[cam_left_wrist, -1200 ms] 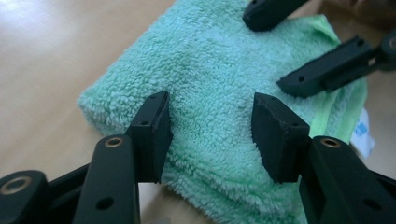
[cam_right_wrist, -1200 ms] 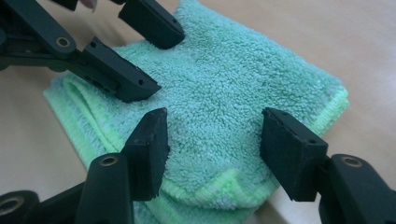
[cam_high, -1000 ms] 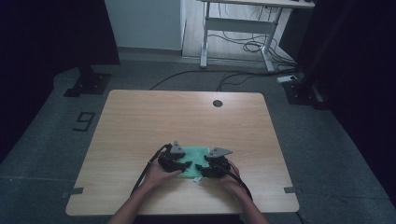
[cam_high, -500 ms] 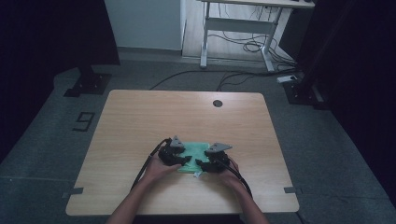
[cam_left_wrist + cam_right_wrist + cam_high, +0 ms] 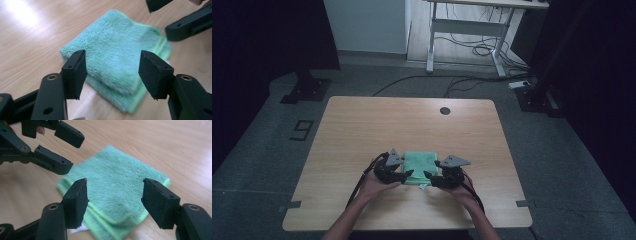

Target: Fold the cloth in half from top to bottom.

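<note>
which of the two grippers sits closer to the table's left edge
The left gripper, at the folded green towel's left end; the right gripper sits at the towel's other end, nearer the right edge.

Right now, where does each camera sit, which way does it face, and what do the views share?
High view: above the person's side, facing forward and down on the table; forearms, left gripper, right gripper.
Left gripper view: on the left gripper, along its open jaws at the towel.
Right gripper view: on the right gripper, likewise.
All share the folded green towel.
</note>
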The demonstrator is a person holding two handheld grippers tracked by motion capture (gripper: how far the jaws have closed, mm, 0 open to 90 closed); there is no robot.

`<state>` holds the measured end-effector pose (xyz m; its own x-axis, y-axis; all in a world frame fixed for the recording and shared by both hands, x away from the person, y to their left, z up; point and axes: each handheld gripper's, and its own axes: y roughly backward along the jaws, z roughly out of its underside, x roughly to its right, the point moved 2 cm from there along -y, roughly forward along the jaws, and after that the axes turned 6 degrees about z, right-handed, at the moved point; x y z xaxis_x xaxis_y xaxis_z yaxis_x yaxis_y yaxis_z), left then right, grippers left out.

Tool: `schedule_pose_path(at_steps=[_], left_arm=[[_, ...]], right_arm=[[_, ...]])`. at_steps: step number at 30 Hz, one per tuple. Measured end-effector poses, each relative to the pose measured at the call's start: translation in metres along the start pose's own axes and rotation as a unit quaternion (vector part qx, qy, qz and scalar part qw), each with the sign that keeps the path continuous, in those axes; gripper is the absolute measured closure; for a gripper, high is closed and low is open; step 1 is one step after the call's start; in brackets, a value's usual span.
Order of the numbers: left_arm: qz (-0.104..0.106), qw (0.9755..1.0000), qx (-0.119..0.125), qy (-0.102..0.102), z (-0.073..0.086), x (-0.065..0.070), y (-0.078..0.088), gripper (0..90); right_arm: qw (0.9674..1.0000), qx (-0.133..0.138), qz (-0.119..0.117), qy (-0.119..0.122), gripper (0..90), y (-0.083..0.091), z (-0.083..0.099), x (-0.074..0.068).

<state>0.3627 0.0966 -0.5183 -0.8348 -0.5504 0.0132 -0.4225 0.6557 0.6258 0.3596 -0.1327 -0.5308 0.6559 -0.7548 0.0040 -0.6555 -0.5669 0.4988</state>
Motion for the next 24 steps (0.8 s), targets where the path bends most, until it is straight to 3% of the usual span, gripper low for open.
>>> schedule_pose_path(at_steps=[5, 9, 15, 17, 20, 24], left_arm=[[-0.001, 0.9999, 0.013, 0.003, 0.009, 0.014, 0.021, 38.5], [0.003, 0.9994, 0.021, 0.028, 0.032, 0.026, 0.038, 38.3], [-0.005, 0.9982, 0.02, 0.057, 0.047, 0.026, 0.046, 37.6], [-0.007, 0.9979, 0.024, 0.06, 0.048, 0.025, 0.048, 37.6], [-0.009, 0.9979, 0.026, 0.059, 0.049, 0.026, 0.05, 37.5], [-0.008, 0.9979, 0.025, 0.06, 0.051, 0.026, 0.05, 37.2]], right_arm=[[0.9999, 0.012, -0.001, 0.003, 36.1, 0.02, 0.005, -0.008], [0.9998, 0.013, -0.004, -0.012, 35.6, 0.039, 0.028, -0.015], [0.9998, 0.01, -0.001, -0.018, 35.0, 0.053, 0.045, -0.019], [0.9994, 0.021, -0.003, -0.029, 34.9, 0.055, 0.046, -0.018], [0.9996, 0.02, 0.0, -0.018, 33.8, 0.055, 0.043, -0.019], [0.9994, 0.027, -0.001, -0.024, 33.4, 0.059, 0.043, -0.018]])
